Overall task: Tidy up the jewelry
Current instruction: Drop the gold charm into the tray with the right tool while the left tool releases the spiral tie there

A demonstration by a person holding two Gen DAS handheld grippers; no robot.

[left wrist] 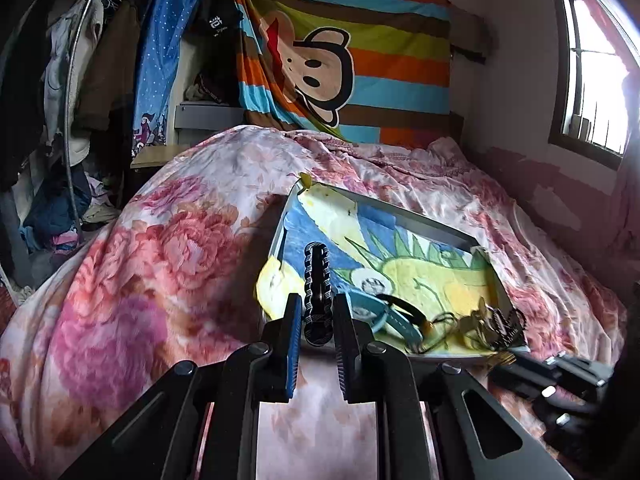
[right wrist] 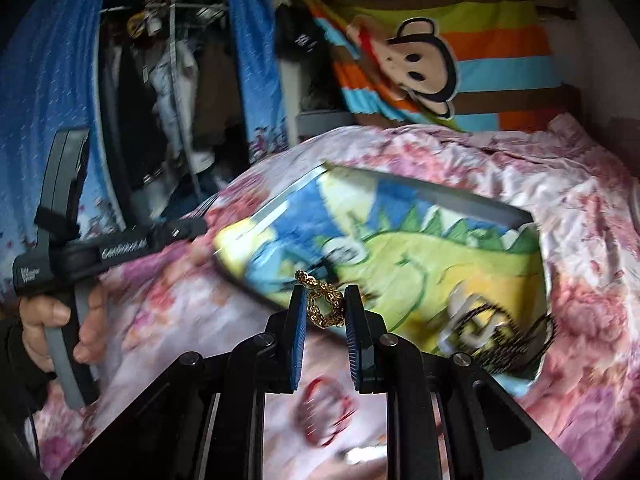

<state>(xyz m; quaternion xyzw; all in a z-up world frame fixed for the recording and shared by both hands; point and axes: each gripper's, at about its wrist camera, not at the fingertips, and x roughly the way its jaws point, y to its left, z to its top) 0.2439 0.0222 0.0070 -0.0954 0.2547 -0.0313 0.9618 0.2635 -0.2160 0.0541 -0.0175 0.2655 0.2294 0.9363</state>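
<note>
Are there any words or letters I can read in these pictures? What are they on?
White character on the black garment hanging by the wardrobe: too unclear to read.
White lettering on the left gripper's handle: too blurred.
Small print on its end: too blurred.
Nothing else carries text.

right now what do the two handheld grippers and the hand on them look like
Both grippers, left gripper and right gripper, have black angular linkage frames with round silver pivot bolts and flat fingers faced with ribbed blue pads. In the right wrist view the left tool shows a grey curved handle, small white lettering, and a dark sleeve at the wrist.
</note>
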